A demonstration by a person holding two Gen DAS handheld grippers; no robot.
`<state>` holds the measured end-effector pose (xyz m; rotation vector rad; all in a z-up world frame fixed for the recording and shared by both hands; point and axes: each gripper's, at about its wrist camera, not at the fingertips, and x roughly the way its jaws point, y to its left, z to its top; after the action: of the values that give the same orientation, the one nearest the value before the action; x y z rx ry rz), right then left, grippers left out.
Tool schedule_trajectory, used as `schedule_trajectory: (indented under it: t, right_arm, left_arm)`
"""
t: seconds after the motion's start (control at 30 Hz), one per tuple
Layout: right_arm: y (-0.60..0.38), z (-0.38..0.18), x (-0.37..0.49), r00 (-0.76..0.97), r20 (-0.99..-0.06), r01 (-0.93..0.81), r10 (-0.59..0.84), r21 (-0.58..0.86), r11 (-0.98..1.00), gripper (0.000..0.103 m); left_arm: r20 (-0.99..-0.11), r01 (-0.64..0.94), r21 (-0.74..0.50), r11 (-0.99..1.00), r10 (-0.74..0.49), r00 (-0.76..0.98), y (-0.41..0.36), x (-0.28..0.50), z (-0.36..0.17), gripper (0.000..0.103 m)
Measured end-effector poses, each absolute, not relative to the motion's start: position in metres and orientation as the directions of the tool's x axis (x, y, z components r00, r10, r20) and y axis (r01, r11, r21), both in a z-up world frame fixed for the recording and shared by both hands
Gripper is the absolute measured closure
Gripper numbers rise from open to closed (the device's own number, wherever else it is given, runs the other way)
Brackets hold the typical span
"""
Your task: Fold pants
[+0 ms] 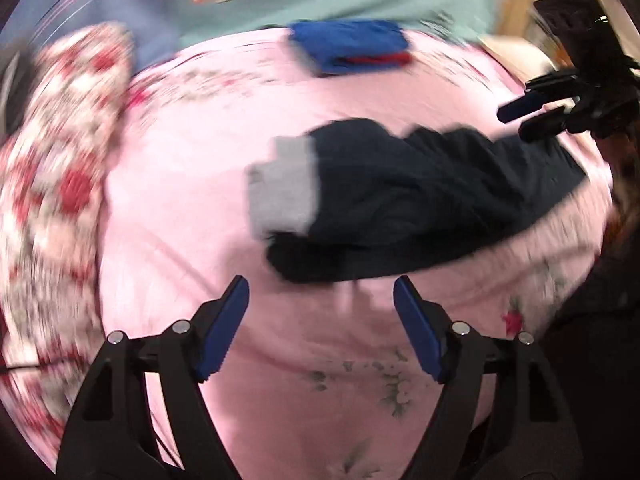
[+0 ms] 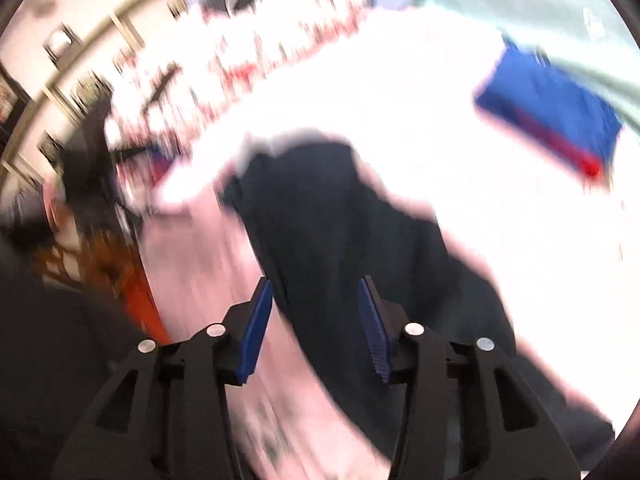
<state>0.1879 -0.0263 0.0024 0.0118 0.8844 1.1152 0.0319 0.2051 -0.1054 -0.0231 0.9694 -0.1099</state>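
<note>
Both grippers, left (image 1: 321,294) & right (image 2: 316,296), gape empty; dark pants (image 1: 420,196) lie rumpled w/ grey waistband.

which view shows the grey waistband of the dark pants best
The left wrist view: the grey waistband shows as a whole pale block at the left end of the dark pants on the pink sheet. The right wrist view shows only a blurred pale edge at the pants' far end.
</note>
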Motion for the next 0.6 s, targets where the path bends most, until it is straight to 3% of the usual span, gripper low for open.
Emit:
schedule_trajectory:
  t: [0.07,0.17,0.37,0.43,0.5,0.53,0.6]
  right_arm:
    - [0.011,0.015,0.212,0.128,-0.557,-0.754,0.821,0.483,0.445,0.057]
    - [0.066,0.017,0.25,0.105,-0.581,-0.724,0.807,0.512,0.462,0.057]
    - [0.135,-0.035,0.308,-0.047,-0.79,-0.693,0.611,0.466,0.549,0.057]
    - [0.14,-0.049,0.313,-0.118,-0.805,-0.683,0.581,0.491,0.541,0.058]
    - [0.141,-0.046,0.312,-0.156,-0.795,-0.686,0.587,0.515,0.514,0.077]
    - [0.142,-0.041,0.308,-0.172,-0.788,-0.694,0.591,0.522,0.496,0.102]
    - [0.145,-0.018,0.295,-0.167,-0.765,-0.743,0.622,0.512,0.431,0.103]
  left_arm:
    - [-0.784,-0.043,-0.17,0.985,-0.108,0.611,0.221,0.032,-0.108,0.026]
    - [-0.734,-0.123,-0.302,0.946,-0.148,0.663,0.234,0.035,-0.115,0.025]
    - [-0.687,-0.129,-0.399,0.908,-0.203,0.698,0.233,0.038,-0.139,0.025]
    - [-0.669,-0.101,-0.445,0.89,-0.255,0.698,0.229,0.041,-0.148,0.025]
    - [-0.665,-0.074,-0.455,0.888,-0.283,0.691,0.224,0.044,-0.155,0.025]
    - [-0.664,-0.067,-0.457,0.887,-0.29,0.689,0.223,0.044,-0.156,0.025]
    - [-0.654,-0.054,-0.473,0.879,-0.309,0.691,0.222,0.043,-0.159,0.025]
